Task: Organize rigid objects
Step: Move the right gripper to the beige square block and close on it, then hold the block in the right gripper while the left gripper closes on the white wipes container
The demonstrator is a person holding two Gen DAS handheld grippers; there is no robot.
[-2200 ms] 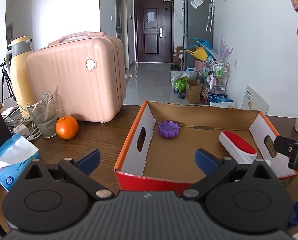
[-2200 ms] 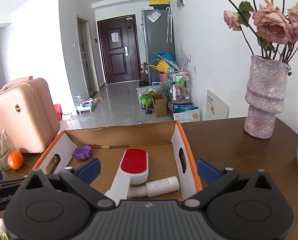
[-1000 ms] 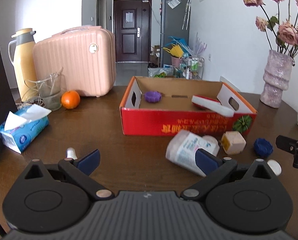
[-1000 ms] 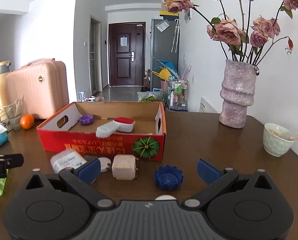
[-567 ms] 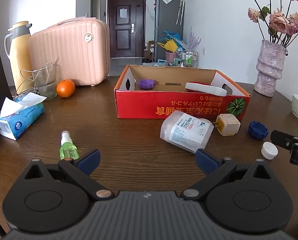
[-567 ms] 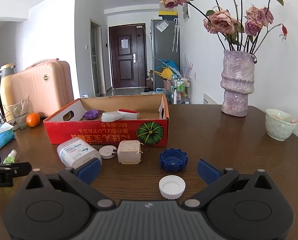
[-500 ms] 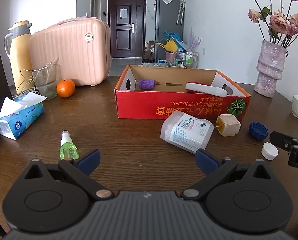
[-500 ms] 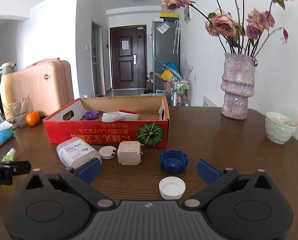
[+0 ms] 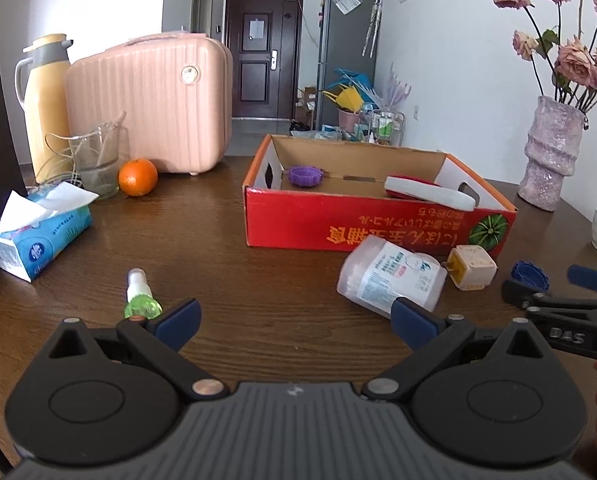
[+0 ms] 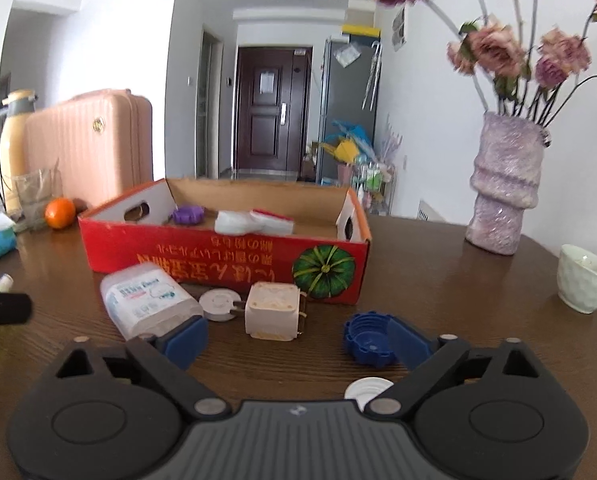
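The blue cap (image 10: pixel 369 338) lay flat on the desk (image 10: pixel 438 280) near its front edge, just ahead of the red box's pumpkin corner, and it was framed by the right gripper (image 10: pixel 298 338), whose jaws stood wide with nothing between them. One blue pad seemed to sit right against the cap's rim, though actual contact could not be made out. The cap was judged light, hard plastic, stiff enough not to give; its scalloped rim offered the best purchase, pinched across the width, since a flat smooth top would likely slip.

Just beside it, a beige charger block (image 10: pixel 273 311) stood with its prongs to one side: compact, rigid, best taken on its flat faces. A small white disc (image 10: pixel 219 305) lay touching that block's left, and a white lid (image 10: pixel 364 394) sat nearer the front edge, partly hidden under the gripper. The clear tub (image 9: pixel 390 280) lay on its side in front of the red box (image 9: pixel 358 224), light and probably slick at the label.

Inside the box a purple cap (image 9: pixel 305 175) and a red-topped brush (image 9: pixel 428 194) were already placed.

The left gripper (image 9: pixel 294 318) hovered empty, jaws wide, a green spray bottle (image 9: pixel 140 298) lying just beside its left pad toward the desk's left side.
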